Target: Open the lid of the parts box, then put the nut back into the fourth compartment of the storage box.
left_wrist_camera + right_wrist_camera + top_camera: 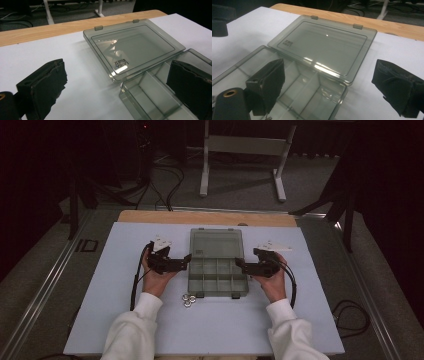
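A smoky clear compartment box [218, 294] lies open in the middle of the white board, its lid [216, 243] folded flat toward the far side. In both gripper views the compartments look empty. My left gripper [185, 261] is at the box's left edge and open; in the left gripper view [118, 80] one jaw hangs over the box base [147, 100] and the lid [135, 47] lies beyond. My right gripper [240, 265] is at the right edge, also open; in the right gripper view [329, 75] its jaws straddle the base's corner [337, 100] without touching it.
A few small silvery round pieces [188, 300] lie on the board just in front of the box's left corner. The white board [125, 320] rests on a wooden table whose edge [205, 217] shows at the far side. Cables and a table frame [242, 145] are on the floor beyond.
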{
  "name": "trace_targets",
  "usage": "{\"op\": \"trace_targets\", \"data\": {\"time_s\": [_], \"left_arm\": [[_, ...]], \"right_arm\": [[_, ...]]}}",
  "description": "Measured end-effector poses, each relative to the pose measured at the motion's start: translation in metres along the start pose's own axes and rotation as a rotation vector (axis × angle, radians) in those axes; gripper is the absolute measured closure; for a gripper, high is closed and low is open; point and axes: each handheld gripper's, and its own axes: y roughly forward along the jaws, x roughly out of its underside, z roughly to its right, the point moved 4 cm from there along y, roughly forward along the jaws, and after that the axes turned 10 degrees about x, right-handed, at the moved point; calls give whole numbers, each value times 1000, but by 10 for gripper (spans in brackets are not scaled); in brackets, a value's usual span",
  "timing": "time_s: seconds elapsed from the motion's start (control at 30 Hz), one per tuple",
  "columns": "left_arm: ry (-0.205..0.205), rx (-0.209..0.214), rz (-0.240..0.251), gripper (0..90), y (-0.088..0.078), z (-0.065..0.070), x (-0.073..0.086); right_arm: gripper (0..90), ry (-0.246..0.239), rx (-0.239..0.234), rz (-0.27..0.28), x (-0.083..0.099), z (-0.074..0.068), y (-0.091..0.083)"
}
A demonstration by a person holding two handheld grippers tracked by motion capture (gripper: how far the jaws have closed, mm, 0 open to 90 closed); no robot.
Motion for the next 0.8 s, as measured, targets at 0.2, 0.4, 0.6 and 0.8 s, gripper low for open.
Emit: {"op": "trace_targets", "data": {"time_s": [0.2,0.4,0.6,0.8], "left_arm": [[49,19,2,24,-17,4,2],[71,27,36,28,-40,4,1],[92,20,78,33,-65,3,5],[111,32,101,30,-90,6,17]], "right_arm": [[103,-33,-17,10,2,-7,-9],[101,-44,-45,22,2,-14,-16],[102,-48,-89,40,1,-23,-25],[102,-67,-109,49,0,-31,-31]]}}
